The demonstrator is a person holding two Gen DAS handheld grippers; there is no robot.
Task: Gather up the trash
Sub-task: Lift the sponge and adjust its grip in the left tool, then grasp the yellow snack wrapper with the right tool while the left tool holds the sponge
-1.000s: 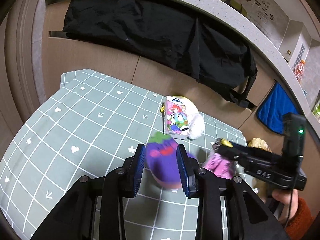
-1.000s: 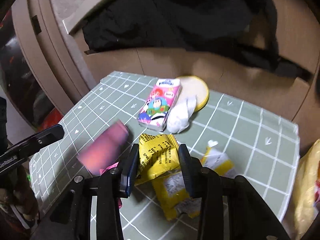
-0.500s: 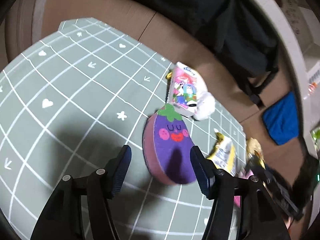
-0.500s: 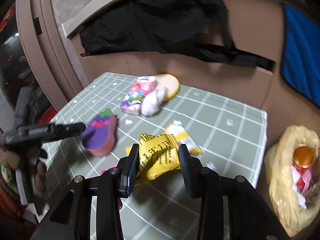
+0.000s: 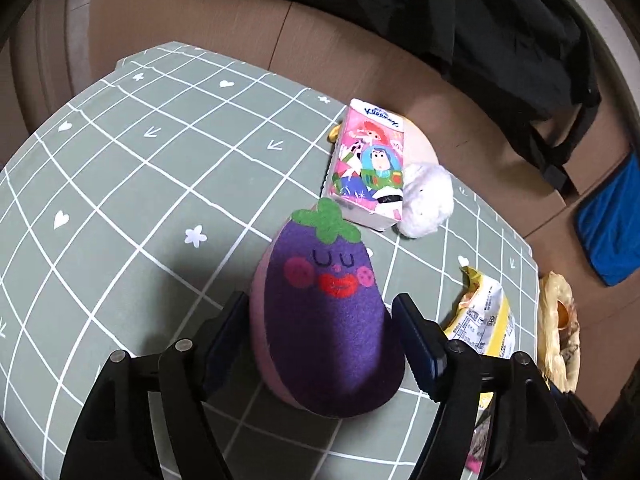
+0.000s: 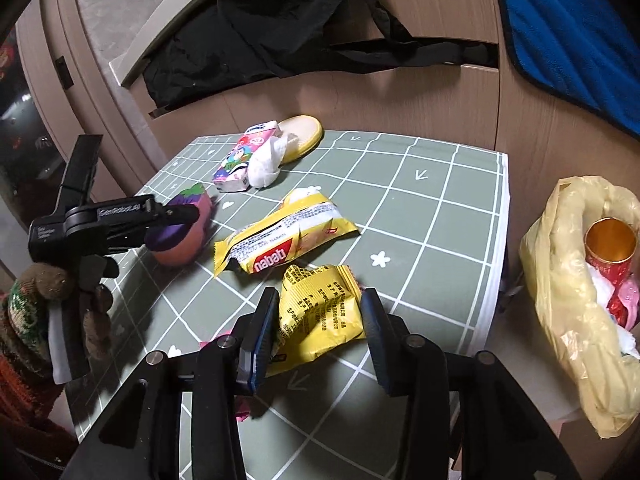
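Note:
A purple eggplant-shaped sponge (image 5: pixel 320 264) rests on the green checked table mat (image 5: pixel 120 160). My left gripper (image 5: pixel 320 308) straddles it with jaws opening and the pads clear of its sides. The right wrist view shows that gripper (image 6: pixel 172 216) beside the same sponge (image 6: pixel 184 250). My right gripper (image 6: pixel 320 296) holds a crumpled yellow wrapper (image 6: pixel 316 312) just above the mat (image 6: pixel 440 208). Its jaws are opening, though both pads still touch the wrapper. A longer yellow Nabati wrapper (image 6: pixel 280 240) lies flat beyond it. A yellow trash bag (image 6: pixel 576 300) stands off the table's right edge.
A cartoon-printed tissue pack (image 5: pixel 368 160), a crumpled white tissue (image 5: pixel 424 200) and a yellow-rimmed dish (image 6: pixel 304 132) sit at the mat's far side. A gold cup (image 6: pixel 610 240) lies in the bag. Black clothing and a blue cloth hang on the wooden wall behind. A gloved hand (image 6: pixel 40 284) holds the left gripper.
The left gripper came down and opened, leaving the eggplant sponge on the mat. The right gripper carried the yellow wrapper rightward, bringing the trash bag into view.

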